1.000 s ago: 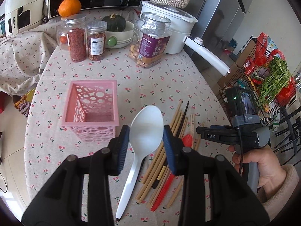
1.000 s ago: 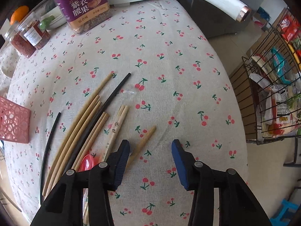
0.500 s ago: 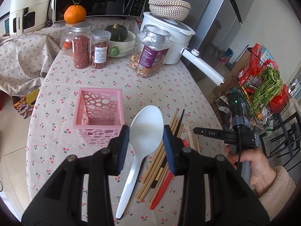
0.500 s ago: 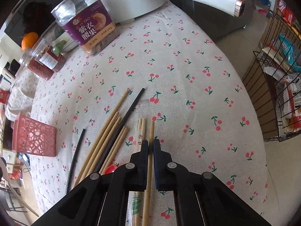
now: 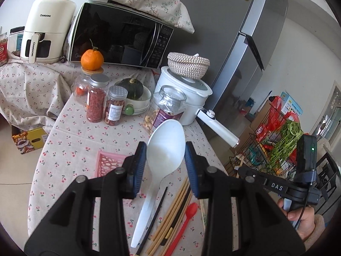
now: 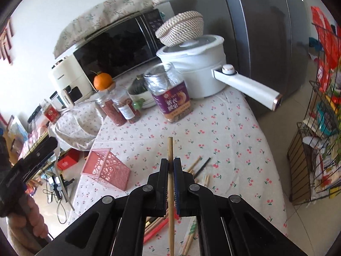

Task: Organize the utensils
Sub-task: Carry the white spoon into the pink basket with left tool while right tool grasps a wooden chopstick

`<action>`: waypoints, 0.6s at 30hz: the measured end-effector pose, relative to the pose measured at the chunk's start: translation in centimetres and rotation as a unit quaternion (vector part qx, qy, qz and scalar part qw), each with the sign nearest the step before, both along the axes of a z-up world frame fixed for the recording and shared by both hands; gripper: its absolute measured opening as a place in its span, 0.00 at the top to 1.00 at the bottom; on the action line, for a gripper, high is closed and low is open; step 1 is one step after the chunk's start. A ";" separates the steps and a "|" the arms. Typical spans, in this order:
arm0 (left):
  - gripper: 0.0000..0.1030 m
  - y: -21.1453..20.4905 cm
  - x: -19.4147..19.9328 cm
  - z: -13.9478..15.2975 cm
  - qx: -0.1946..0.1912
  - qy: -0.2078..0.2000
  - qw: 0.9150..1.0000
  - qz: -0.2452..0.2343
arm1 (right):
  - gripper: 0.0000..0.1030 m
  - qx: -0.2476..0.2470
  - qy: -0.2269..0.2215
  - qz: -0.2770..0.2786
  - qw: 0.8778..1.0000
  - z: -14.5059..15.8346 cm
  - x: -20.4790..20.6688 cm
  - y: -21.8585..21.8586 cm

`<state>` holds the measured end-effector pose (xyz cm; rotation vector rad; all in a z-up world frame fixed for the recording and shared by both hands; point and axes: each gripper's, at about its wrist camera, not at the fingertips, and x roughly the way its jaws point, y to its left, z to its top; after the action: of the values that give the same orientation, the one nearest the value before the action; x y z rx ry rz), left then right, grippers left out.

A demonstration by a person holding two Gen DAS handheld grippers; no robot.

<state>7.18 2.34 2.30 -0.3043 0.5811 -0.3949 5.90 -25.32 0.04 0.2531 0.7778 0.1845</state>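
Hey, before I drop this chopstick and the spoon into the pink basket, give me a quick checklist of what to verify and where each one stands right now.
1. Right gripper shut on the wooden chopstick: ok.
2. Left gripper holding the white spoon by its bowl: ok.
3. Pink basket upright, opening facing up: ok.
4. Basket interior free of obstruction: cannot tell, the angle hides the inside.
5. Either gripper above the basket opening: not ok, both are short of it.
6. Remaining chopsticks and red spoon lying clear of the basket: ok.
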 end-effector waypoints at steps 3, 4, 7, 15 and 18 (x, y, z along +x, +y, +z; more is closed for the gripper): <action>0.63 0.7 0.8 0.4 -0.021 -0.035 0.999 0.017 | 0.96 -0.010 -0.038 0.019 0.999 1.9 -1.0 1.4; 0.63 0.9 1.2 0.3 -0.030 -0.044 0.998 0.021 | 0.96 -0.010 -0.049 0.023 0.998 2.4 -1.4 1.6; 0.63 1.4 2.4 -0.1 -0.053 -0.071 0.996 0.027 | 0.96 -0.009 -0.073 0.034 0.997 3.7 -1.5 2.3; 0.63 2.1 6.3 -1.7 -0.071 -0.094 0.991 0.057 | 0.96 -0.012 -0.093 0.057 0.994 5.4 -0.6 4.5; 0.63 2.1 7.1 -2.6 -0.072 -0.088 0.991 0.064 | 0.96 -0.009 -0.096 0.062 0.993 5.6 -0.4 5.1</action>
<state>14.27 4.42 -0.27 -0.4385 0.3581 -0.3368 5.45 -20.18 5.67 0.1661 0.6051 0.3143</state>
